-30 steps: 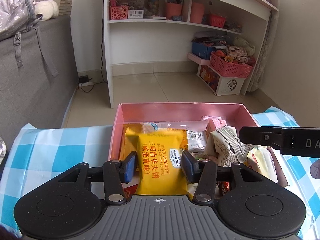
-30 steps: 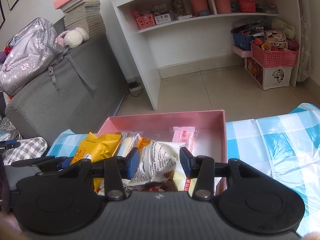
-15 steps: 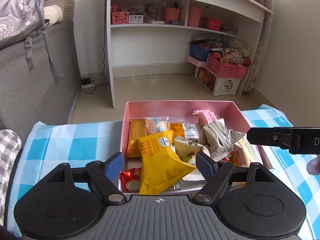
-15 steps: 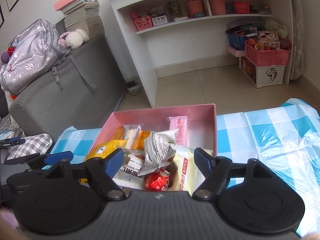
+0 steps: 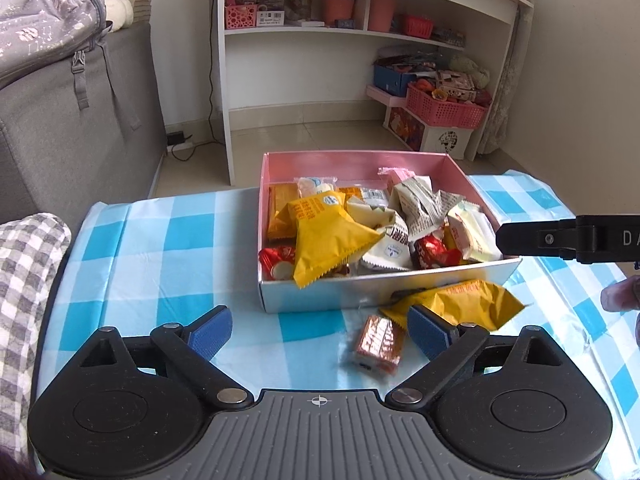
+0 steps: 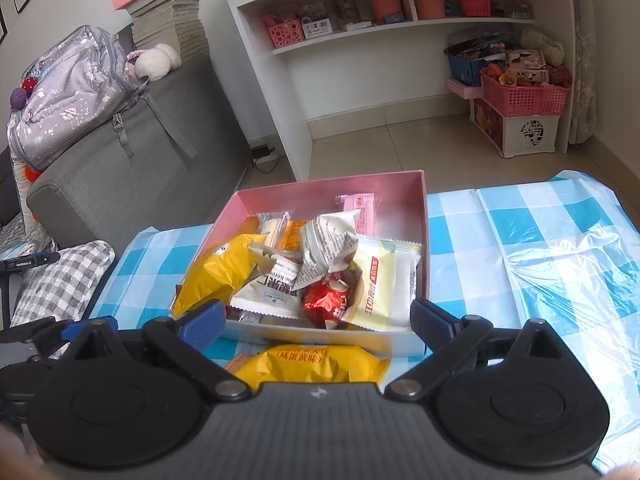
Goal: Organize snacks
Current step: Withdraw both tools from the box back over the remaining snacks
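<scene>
A pink box (image 5: 352, 160) (image 6: 422, 208) holds several snack packets, among them a yellow packet (image 5: 324, 232) (image 6: 218, 270), a white packet (image 6: 380, 280) and a red candy (image 6: 326, 300). On the checked cloth in front of the box lie another yellow packet (image 5: 468, 302) (image 6: 312, 364) and a small orange wafer pack (image 5: 376, 346). My left gripper (image 5: 320, 332) is open and empty, above the cloth in front of the box. My right gripper (image 6: 316, 322) is open and empty, over the box's near edge; one finger of it shows in the left wrist view (image 5: 568, 236).
A blue and white checked cloth (image 5: 160, 248) covers the table. A grey sofa with a backpack (image 6: 72, 92) stands at the left. A white shelf unit (image 5: 360, 40) and pink baskets (image 6: 524, 96) stand on the floor behind. A checked grey cloth (image 5: 24, 280) lies at the left edge.
Both grippers have opened wide and drawn back from the box. The yellow packet held by the left and the crumpled packet by the right now lie in the box.
</scene>
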`<state>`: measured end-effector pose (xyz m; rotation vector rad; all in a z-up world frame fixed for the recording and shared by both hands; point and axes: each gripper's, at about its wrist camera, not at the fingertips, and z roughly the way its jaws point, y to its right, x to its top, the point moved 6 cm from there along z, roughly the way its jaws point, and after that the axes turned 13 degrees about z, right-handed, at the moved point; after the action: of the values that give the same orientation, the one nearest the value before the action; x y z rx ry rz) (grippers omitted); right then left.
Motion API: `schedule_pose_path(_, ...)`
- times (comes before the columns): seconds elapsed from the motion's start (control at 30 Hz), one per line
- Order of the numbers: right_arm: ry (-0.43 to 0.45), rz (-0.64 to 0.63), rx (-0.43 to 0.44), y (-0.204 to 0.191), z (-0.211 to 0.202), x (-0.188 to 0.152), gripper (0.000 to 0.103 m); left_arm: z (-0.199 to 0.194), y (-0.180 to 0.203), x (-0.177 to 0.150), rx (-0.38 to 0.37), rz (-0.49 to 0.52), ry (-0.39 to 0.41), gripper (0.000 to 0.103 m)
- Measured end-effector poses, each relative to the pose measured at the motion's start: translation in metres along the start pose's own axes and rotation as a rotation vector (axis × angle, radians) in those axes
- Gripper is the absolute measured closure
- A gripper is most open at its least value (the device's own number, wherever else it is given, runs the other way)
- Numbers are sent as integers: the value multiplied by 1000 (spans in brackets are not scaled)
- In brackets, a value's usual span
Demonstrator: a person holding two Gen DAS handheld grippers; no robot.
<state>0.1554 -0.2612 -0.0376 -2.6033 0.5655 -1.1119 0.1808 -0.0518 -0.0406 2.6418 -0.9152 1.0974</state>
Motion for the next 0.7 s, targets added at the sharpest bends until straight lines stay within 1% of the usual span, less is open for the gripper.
schedule_pose_path(0.1,-21,-4,-19,0,-3,-9,3,-4,1,-12,10,25,-33,6)
schedule_pose_path(0.2,-36,-7,-32,-1,-6,-19,2,-9,0,-25,3,11,-53,6)
schedule_pose_path(0.33,-49,-2,-33,-2,-8,-28,0,-14,0,-38,-9,-8,-55,5)
schedule_pose_path(0.4,-57,-4,-36,-1,-7,-32,0,-16,3,-45,-11,0,-50,5)
schedule_pose_path(0.53,-66,-14,-39,-1,-8,-43,0,-15,8,-55,-19,11,-66,5)
schedule_pose_path(0.63,-59,-48,-47,-4,-8,-45,0,-16,10,-59,-23,23,-68,5)
schedule_pose_path(0.7,-63,-48,-39,-6,-8,-47,0,-17,10,-60,-19,29,-63,5)
